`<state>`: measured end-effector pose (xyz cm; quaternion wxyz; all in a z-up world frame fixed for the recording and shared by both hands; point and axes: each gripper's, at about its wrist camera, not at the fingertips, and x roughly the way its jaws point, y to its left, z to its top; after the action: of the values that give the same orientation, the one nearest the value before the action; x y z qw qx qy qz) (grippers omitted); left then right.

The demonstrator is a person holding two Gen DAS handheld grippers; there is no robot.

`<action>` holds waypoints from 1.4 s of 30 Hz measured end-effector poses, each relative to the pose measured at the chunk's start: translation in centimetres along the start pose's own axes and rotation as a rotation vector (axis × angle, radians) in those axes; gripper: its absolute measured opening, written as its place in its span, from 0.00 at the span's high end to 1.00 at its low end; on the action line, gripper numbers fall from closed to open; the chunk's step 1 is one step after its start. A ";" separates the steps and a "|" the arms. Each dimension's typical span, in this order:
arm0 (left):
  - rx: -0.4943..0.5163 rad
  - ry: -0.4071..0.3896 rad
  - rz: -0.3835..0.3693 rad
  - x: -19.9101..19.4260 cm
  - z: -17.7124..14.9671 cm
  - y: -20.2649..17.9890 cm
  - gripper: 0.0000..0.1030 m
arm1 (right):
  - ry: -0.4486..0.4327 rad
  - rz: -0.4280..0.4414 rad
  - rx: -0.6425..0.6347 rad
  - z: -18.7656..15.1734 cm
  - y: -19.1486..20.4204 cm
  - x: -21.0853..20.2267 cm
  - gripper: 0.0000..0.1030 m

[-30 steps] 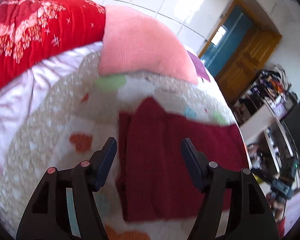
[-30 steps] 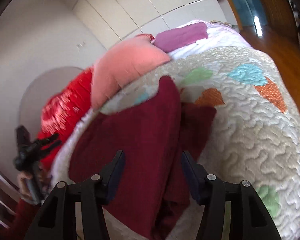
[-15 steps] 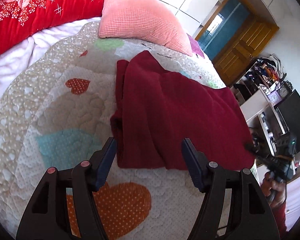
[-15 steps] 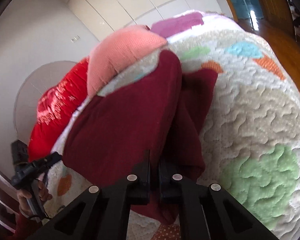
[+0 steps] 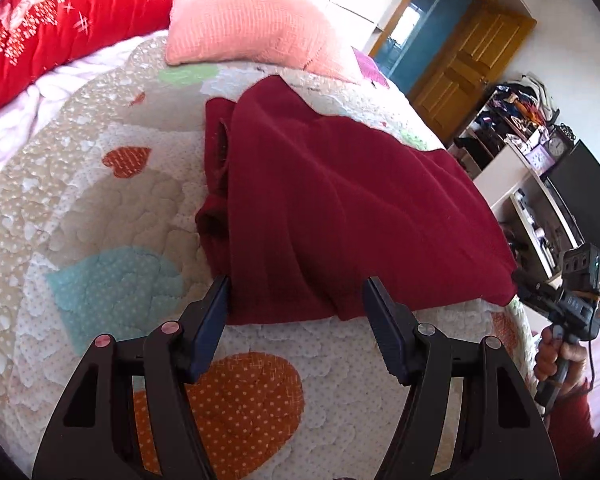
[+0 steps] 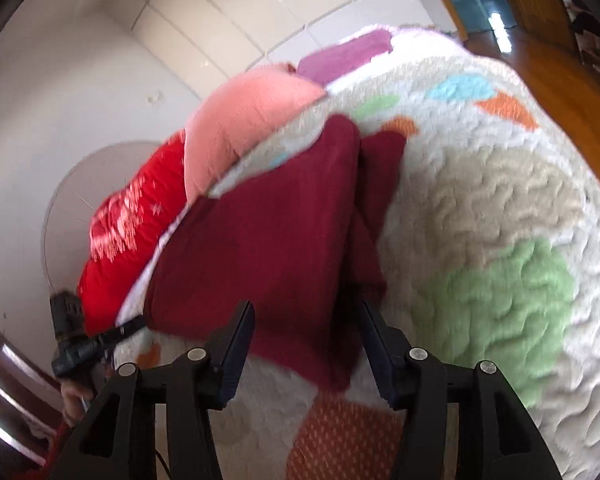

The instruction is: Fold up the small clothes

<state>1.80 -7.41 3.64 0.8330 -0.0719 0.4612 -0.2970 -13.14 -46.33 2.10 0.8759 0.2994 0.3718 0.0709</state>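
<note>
One fold at least is being shown as done: the dark red garment (image 5: pixel 340 216) is lying on the quilted bedspread (image 5: pixel 112 208) with an upper layer laid over a narrower lower layer, whose edge and a cuff-like opening are peeking out along the side toward the red quilt (image 5: pixel 56 20). Loose ridges are running across the top layer, and the near hem is sitting uneven, so the work is being judged as roughly midway; at least one further fold and some smoothing are probably being left to do.

Both grippers are being held apart from the cloth. The left gripper (image 5: pixel 296 300) is being kept with its jaws wide open and empty, the near edge of the garment lying between and just beyond them. The right gripper (image 6: pixel 306 332) is likewise being held with jaws spread wide and nothing between them, hovering over the garment's corner near the edge of the bed.

Compared with half a second ago, the right jaws, then pinched together on the fabric, are being seen released and open; the right view is blurred by motion. The left jaws are being kept as open as before, and the garment is lying in much the same place below the pink pillow (image 5: pixel 244 20)
</note>
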 end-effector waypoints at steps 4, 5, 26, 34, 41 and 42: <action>0.016 0.049 0.055 0.5 0.2 0.5 0.85 | 0.027 -0.054 -0.047 -0.6 0.5 1.0 0.90; 0.005 0.055 0.036 0.1 0.3 0.9 0.86 | 0.010 -0.054 -0.058 -0.4 0.7 0.4 0.91; 0.036 -0.075 0.159 -4.1 1.2 -0.6 0.92 | -0.125 -0.159 -0.153 4.8 4.5 -3.1 0.64; 0.015 -0.067 0.208 1.7 7.3 -1.2 0.71 | -0.018 -0.223 -0.195 10.4 6.0 7.3 0.64; -0.102 -0.048 0.299 7.4 12.0 1.8 0.71 | -0.035 -0.343 -0.102 13.0 2.9 10.8 0.64; -0.128 -0.039 0.340 8.2 12.3 2.7 0.68 | -0.027 -0.353 -0.098 13.2 2.3 11.3 0.64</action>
<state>16.22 -11.72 3.60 0.8738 -0.0517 0.4683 -0.1206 4.27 -46.73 3.76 0.8932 0.1872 0.4029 -0.0697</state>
